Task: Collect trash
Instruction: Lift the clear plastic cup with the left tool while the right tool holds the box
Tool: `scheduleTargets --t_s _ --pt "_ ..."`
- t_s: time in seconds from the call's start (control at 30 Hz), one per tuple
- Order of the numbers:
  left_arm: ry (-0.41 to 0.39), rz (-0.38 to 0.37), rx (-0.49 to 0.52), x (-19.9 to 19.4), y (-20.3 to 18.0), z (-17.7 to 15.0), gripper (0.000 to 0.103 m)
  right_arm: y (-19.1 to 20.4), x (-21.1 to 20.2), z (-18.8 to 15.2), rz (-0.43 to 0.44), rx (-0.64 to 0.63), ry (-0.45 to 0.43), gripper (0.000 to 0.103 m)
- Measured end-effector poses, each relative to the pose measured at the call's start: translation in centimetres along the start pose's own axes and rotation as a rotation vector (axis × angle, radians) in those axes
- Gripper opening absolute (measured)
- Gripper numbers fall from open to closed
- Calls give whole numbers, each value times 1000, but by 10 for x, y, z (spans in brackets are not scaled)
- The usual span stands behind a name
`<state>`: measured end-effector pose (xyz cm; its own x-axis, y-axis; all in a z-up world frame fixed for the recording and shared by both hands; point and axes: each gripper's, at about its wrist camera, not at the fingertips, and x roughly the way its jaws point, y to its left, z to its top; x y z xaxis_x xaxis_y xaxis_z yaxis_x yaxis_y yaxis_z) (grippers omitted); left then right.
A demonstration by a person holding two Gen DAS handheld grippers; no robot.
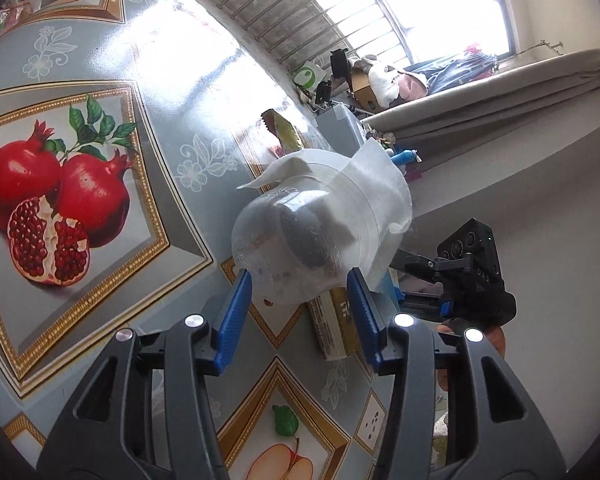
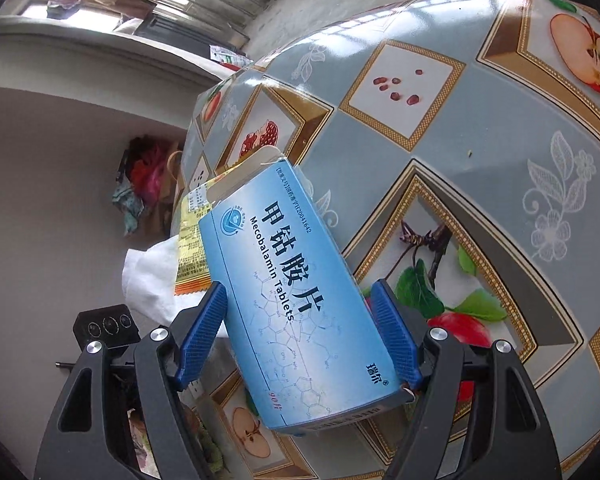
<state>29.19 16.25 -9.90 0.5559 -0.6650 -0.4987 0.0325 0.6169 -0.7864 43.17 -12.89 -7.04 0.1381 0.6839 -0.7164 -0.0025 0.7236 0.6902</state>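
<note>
A clear plastic cup (image 1: pixel 296 248) stuffed with white tissue (image 1: pixel 364 184) lies on its side, its bottom toward my left gripper (image 1: pixel 299 273), whose blue pads press on its two sides. A yellow snack wrapper (image 1: pixel 286 134) pokes out behind the tissue. My right gripper (image 2: pixel 296 286) is shut on a blue medicine box (image 2: pixel 296 292) printed "Mecobalamin Tablets", held tilted over the table's edge. The box's pale side (image 1: pixel 336 320) shows just under the cup. The tissue (image 2: pixel 148 280) and the wrapper (image 2: pixel 192 248) appear left of the box.
The table (image 1: pixel 100 60) wears a glossy blue cloth printed with pomegranates and apples; its edge runs beside both grippers. Beyond are a barred window (image 1: pixel 340 12), a curtain (image 1: pixel 500 96) and clutter on the sill. Clothes and bags (image 2: pixel 144 184) sit by the wall.
</note>
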Motion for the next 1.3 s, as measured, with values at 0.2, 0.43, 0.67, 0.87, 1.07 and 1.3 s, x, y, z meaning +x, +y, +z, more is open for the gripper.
scheduleTargets --t_s 0.2,0.43,0.67,0.87,1.07,1.3 --pt "51 -58 65 -1 -17 -13 37 4 -2 -20 -9 -31 34 72" --pt "40 -29 176 -22 -38 -15 37 6 -8 -24 -34 -32 26 72" --pt "-81 126 182 -41 -26 34 47 0 -13 -20 -43 -15 -33 72" --pt "-91 174 44 -7 9 88 46 -7 -8 -19 -17 36 -51 72" --pt "-5 177 21 40 11 90 40 -8 -4 -16 -1 56 -54 72" --pt "52 94 41 52 -11 61 39 -11 -7 -32 35 53 -22 71"
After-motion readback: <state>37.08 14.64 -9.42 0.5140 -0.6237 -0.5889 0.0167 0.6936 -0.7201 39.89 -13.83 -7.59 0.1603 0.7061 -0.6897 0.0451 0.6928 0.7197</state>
